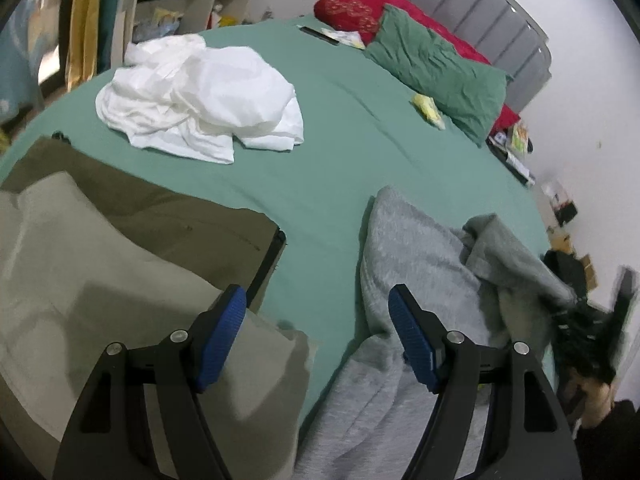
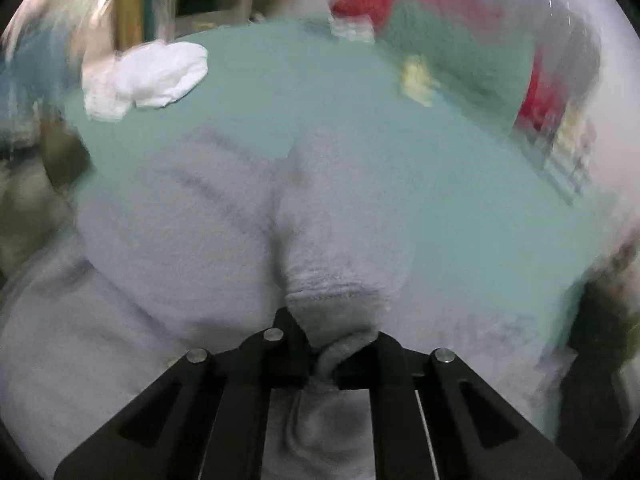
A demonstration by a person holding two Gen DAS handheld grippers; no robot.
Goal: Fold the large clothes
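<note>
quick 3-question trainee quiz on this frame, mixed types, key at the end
1. True or false: the right claw is shut on the grey fleece garment.
2. The left claw is: A) open, holding nothing B) shut on the white sheet C) gripping a pillow.
3. Fill in: the crumpled white sheet lies on the ____ bedsheet.

Key: 1 true. 2 A. 3 green.

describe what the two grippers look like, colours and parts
The left gripper has two black angular fingers with cut-out slots, round silver rivets and ribbed blue pads. The right gripper has the same black frame and silver rivets; its pads are hidden.
</note>
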